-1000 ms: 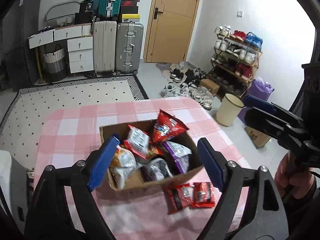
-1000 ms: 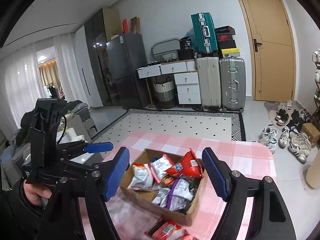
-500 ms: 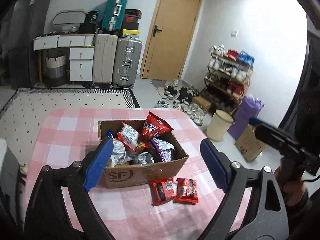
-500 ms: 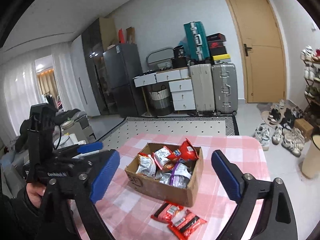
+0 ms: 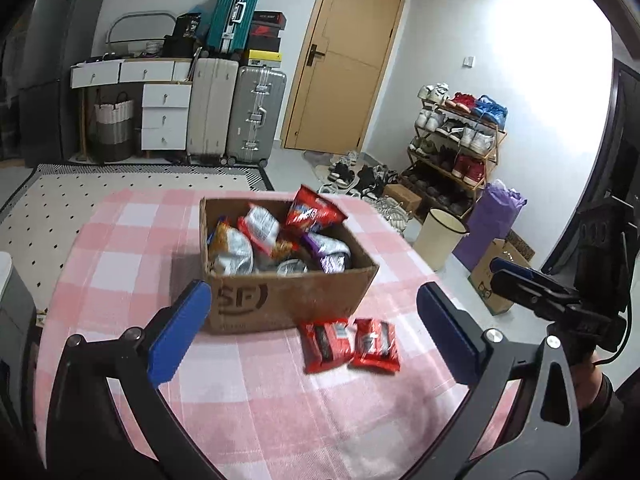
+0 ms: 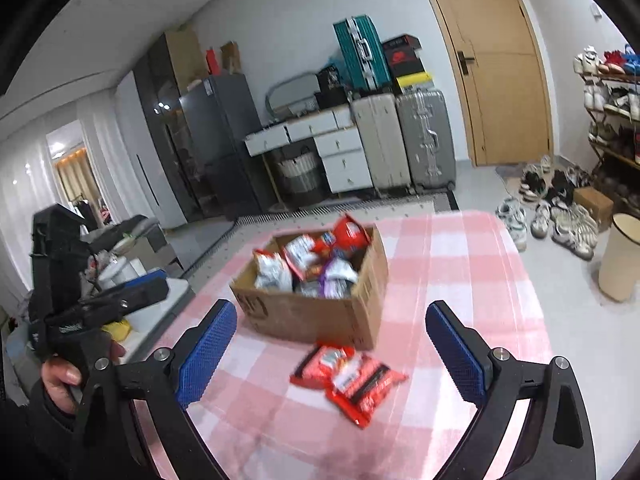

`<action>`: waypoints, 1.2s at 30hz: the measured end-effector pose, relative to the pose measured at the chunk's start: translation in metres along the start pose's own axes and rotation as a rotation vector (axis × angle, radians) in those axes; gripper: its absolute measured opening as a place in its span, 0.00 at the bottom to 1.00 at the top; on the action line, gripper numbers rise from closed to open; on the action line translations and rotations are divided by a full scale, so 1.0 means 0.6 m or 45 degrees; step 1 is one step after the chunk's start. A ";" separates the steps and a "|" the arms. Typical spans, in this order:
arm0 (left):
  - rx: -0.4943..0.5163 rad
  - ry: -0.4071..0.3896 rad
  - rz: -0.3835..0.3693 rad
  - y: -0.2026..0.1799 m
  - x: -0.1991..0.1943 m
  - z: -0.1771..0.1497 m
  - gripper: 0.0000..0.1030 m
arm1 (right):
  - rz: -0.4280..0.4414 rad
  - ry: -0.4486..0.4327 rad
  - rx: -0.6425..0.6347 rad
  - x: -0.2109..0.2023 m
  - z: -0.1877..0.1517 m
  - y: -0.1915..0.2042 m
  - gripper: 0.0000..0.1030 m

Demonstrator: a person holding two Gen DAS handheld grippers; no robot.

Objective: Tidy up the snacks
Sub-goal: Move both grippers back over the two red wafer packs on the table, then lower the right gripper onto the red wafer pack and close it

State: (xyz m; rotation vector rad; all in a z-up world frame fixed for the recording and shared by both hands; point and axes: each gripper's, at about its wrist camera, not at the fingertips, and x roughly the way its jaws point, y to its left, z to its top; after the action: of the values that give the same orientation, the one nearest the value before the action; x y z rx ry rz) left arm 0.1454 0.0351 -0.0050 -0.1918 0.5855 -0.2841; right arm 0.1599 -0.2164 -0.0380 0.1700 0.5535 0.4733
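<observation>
Blue pads on both tools, nothing between them. Your left hand-held gripper (image 5: pixel 312 336) has its jaws spread wide, hovering above the counter (image 5: pixel 132 240) with its pink-and-white checked cloth. Your right hand-held gripper (image 6: pixel 330 356) is the same: jaws wide apart, gripping nothing, above the near edge of the counter.

Nearest task items are the two red snack packs (image 5: pixel 350 344). In the left wrist view they lie flat on the cloth, side by side and touching, at 1 o'clock from the midpoint of your left jaws. In the right wrist view the same two packs (image 6: pixel 348 376) look blurred, sitting between your pads near 5 o'clock of the midpoint.

Just beyond them, at 12 o'clock, is the cardboard box (image 5: pixel 288 300), open top, "SF" printed on the near wall. The packs lie just beside its near right corner; whether they touch the wall you cannot tell. Inside the box is a loose pile of snack bags (image 5: pixel 276 240): silver, purple and orange ones, with a red bag (image 5: pixel 314 212) standing tallest at the far side, poking above the rim.

Your right tool also shows in the left wrist view at 3 o'clock, off the counter edge.

Further out: cream bin (image 5: pixel 438 236) on the floor at 2 o'clock, shoe rack (image 5: pixel 456 148) behind it, suitcases (image 5: pixel 236 112) and a wooden door (image 5: pixel 344 60) at the far wall.
</observation>
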 end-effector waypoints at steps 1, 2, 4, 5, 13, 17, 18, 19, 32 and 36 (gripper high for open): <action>-0.009 0.004 0.004 0.003 0.003 -0.010 1.00 | -0.007 0.012 0.004 0.006 -0.011 -0.001 0.94; -0.017 0.012 0.008 0.006 0.010 -0.016 1.00 | -0.011 0.021 0.006 0.010 -0.018 -0.002 0.94; -0.029 0.041 0.008 0.011 0.025 -0.029 1.00 | -0.030 0.049 0.007 0.025 -0.037 -0.004 0.94; -0.037 0.066 0.012 0.013 0.037 -0.038 1.00 | -0.038 0.061 0.009 0.030 -0.043 -0.006 0.94; -0.087 0.124 0.009 0.032 0.093 -0.072 1.00 | -0.158 0.236 0.046 0.111 -0.096 -0.042 0.94; -0.071 0.148 -0.003 0.035 0.115 -0.083 0.99 | -0.157 0.348 0.115 0.160 -0.124 -0.071 0.94; -0.070 0.152 -0.002 0.035 0.118 -0.085 0.99 | -0.163 0.360 0.119 0.168 -0.130 -0.075 0.94; -0.073 0.158 -0.006 0.037 0.122 -0.089 0.99 | -0.157 0.374 0.123 0.176 -0.134 -0.077 0.94; -0.159 0.182 -0.016 0.077 0.157 -0.108 0.96 | -0.132 0.498 0.147 0.271 -0.146 -0.084 0.78; -0.177 0.188 -0.011 0.088 0.164 -0.114 0.96 | -0.155 0.494 0.127 0.288 -0.141 -0.080 0.73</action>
State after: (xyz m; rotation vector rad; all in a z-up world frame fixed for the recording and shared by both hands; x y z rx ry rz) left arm 0.1960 0.0470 -0.1250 -0.3096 0.7517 -0.2673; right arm 0.2616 -0.1741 -0.2027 0.1386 0.9632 0.3611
